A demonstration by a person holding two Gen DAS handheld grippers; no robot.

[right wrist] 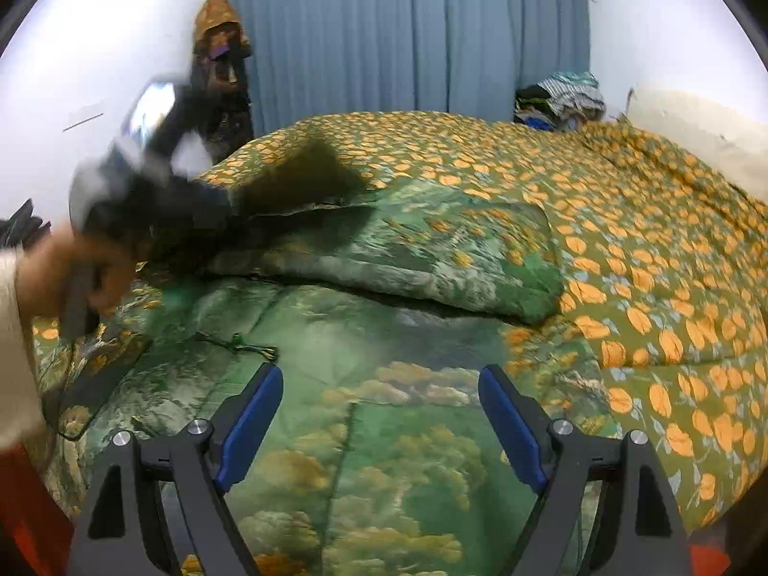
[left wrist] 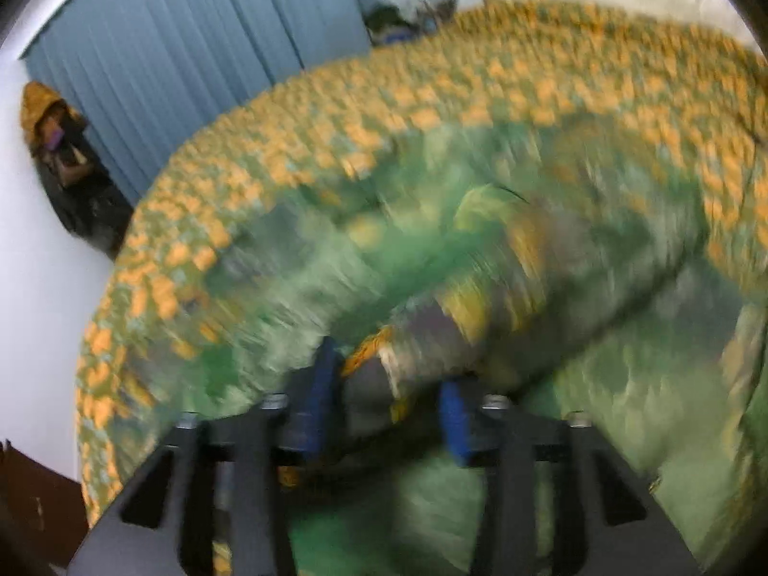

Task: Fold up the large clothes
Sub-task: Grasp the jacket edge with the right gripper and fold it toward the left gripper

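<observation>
- The left gripper is pinching a bunched edge of the green printed quilt between its blue pads; that view is blurring heavily.
- The right gripper is hovering with jaws spread wide, holding nothing, the quilt lying flat directly beneath and ahead.
- Beyond, a folded-over quilt layer is resting on the orange-leaf bedspread.
- Farthest, a blue curtain is hanging.
</observation>
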